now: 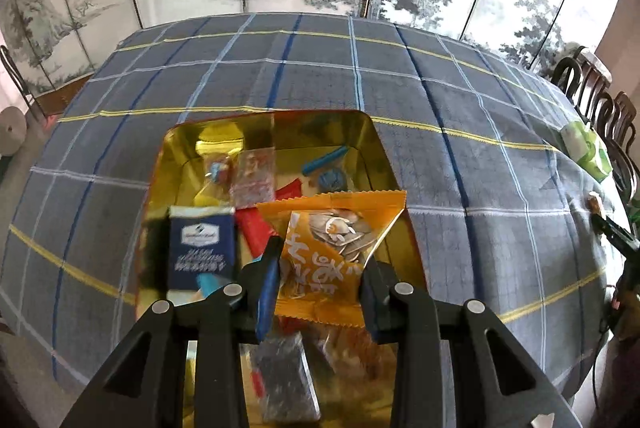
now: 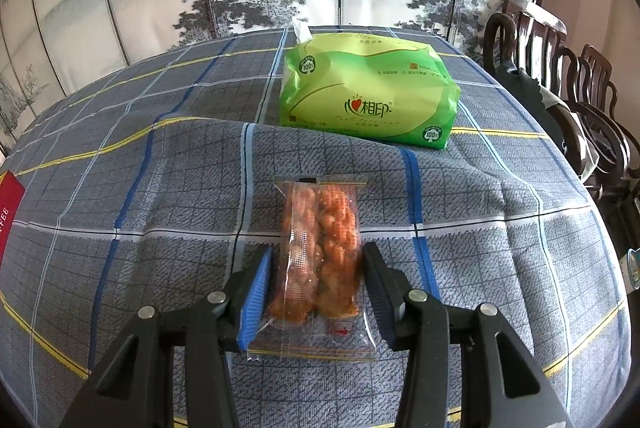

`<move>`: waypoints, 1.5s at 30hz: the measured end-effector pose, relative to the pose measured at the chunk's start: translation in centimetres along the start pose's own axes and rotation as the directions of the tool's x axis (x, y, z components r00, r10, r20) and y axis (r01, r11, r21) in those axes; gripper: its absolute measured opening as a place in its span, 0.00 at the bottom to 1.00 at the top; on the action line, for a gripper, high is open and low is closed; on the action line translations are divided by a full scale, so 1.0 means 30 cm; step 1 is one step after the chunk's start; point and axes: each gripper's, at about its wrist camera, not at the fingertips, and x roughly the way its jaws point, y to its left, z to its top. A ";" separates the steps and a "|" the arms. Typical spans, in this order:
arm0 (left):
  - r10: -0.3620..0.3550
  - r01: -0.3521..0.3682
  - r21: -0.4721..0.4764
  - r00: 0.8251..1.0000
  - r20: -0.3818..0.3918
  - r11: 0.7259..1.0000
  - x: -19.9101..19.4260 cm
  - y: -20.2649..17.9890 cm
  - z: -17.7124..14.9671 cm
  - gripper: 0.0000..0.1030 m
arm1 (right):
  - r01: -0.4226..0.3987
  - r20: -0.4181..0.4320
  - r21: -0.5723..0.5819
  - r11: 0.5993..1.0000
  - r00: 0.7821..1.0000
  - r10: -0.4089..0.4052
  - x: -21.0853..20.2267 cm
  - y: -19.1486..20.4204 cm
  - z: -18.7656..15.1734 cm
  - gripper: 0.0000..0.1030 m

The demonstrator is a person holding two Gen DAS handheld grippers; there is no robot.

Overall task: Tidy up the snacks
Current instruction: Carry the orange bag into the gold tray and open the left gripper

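Orange packet: your left gripper [image 1: 320, 268] pinches the orange snack packet [image 1: 332, 252] between its fingers, hanging over the gold tin [image 1: 384, 148].
Tin: it sits toward the near edge of the tablecloth [image 1: 460, 188] and already holds a navy box [image 1: 200, 248], red and blue sticks and small clear packs.
Clear packet: the pack of orange twists [image 2: 320, 252] lies flat on the cloth, your right gripper [image 2: 316, 288] straddling it, fingers spread, neither pad clearly pressing.
Beyond: a green tissue pack [image 2: 368, 96] near the far edge.
Progress: well along; these two packets remain.
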 end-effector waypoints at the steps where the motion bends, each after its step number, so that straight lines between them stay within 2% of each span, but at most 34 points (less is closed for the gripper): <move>1: 0.003 -0.003 0.001 1.000 -0.004 1.000 0.013 -0.005 0.010 0.30 | 0.000 0.000 0.000 1.000 1.000 0.000 0.000 0.000 0.000 0.45; 11: 0.038 -0.037 0.012 0.999 -0.025 0.999 0.097 -0.034 0.063 0.31 | 0.001 0.000 -0.001 1.000 1.000 -0.001 0.000 -0.001 0.000 0.45; 25: 0.083 -0.082 0.027 0.996 -0.032 0.996 0.134 -0.045 0.072 0.36 | 0.001 0.000 -0.001 1.000 1.000 -0.001 0.000 -0.003 -0.001 0.45; 31: 0.119 -0.119 0.045 0.993 -0.003 0.992 0.115 -0.057 0.071 0.57 | 0.001 0.000 -0.001 1.000 1.000 -0.001 0.001 -0.002 -0.001 0.45; 33: 0.136 -0.136 0.047 0.991 0.009 0.990 0.103 -0.063 0.070 0.68 | 0.001 0.000 -0.002 1.000 1.000 -0.001 0.000 -0.002 -0.001 0.45; 38: 0.181 -0.184 0.070 0.982 0.046 0.980 0.066 -0.082 0.056 0.77 | 0.005 0.000 -0.004 1.000 1.000 -0.005 0.000 -0.001 -0.001 0.45; 45: 0.194 -0.197 0.083 0.980 0.051 0.977 0.022 -0.099 0.015 0.81 | 0.026 0.001 -0.017 1.000 1.000 -0.026 -0.005 0.005 -0.003 0.45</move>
